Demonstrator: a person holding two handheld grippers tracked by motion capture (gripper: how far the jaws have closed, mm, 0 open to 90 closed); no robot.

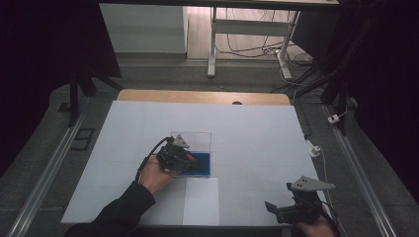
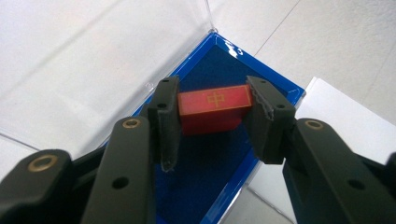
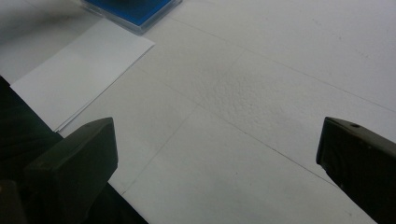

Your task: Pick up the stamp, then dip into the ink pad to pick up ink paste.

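Left tongs [image 2: 212, 123] grip a red block [image 2: 212, 109] over the blue tray [image 2: 205, 158]; right tongs [image 3: 217, 154] gape wide above the bench [image 3: 261, 88].

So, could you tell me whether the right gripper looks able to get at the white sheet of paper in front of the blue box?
Probably yes. The right gripper is open and holds nothing, and the white table between it and the paper lies bare. The left gripper is at the blue box, off the paper.
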